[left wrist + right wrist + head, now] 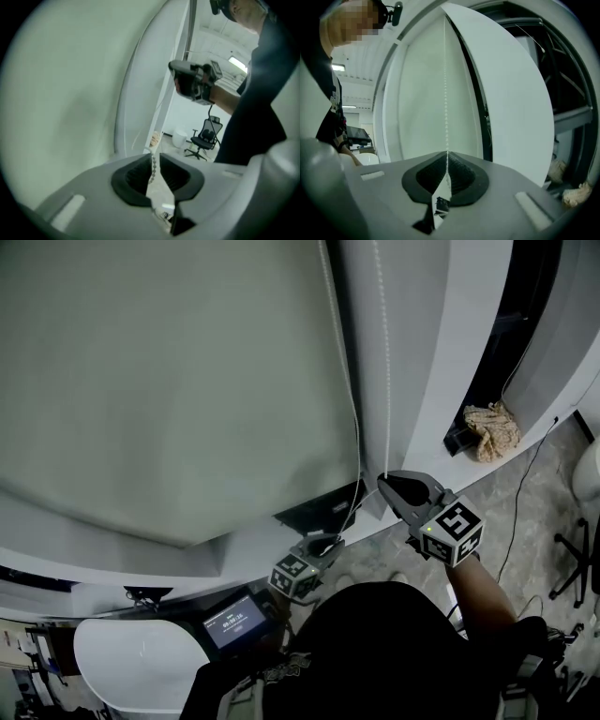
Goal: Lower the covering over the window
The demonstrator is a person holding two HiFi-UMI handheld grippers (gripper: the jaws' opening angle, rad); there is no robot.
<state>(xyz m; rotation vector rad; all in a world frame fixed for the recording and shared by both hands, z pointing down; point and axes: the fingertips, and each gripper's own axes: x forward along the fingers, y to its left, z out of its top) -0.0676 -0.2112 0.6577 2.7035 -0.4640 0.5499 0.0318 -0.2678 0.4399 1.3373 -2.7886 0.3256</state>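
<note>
In the head view the blind (169, 381) fills the upper left. Its lower edge curves across the lower left of the picture, and a dark strip of window shows beneath its right corner. The bead chain (385, 352) runs down beside the blind's right edge in two strands. My right gripper (398, 486) sits on the right-hand strand. My left gripper (323, 542) is lower, at the other strand. A crumpled cloth (492, 430) lies on the sill (530, 444) further right.

In the left gripper view the jaws stand slightly spread. The chain (152, 166) hangs in the gap between the pads and is not pinched. The right gripper (187, 79) shows above, and an office chair (205, 136) stands in the background.

In the right gripper view the jaws are pressed together on the chain (446, 117). It rises straight up from their tips in front of the blind (422, 84).
</note>
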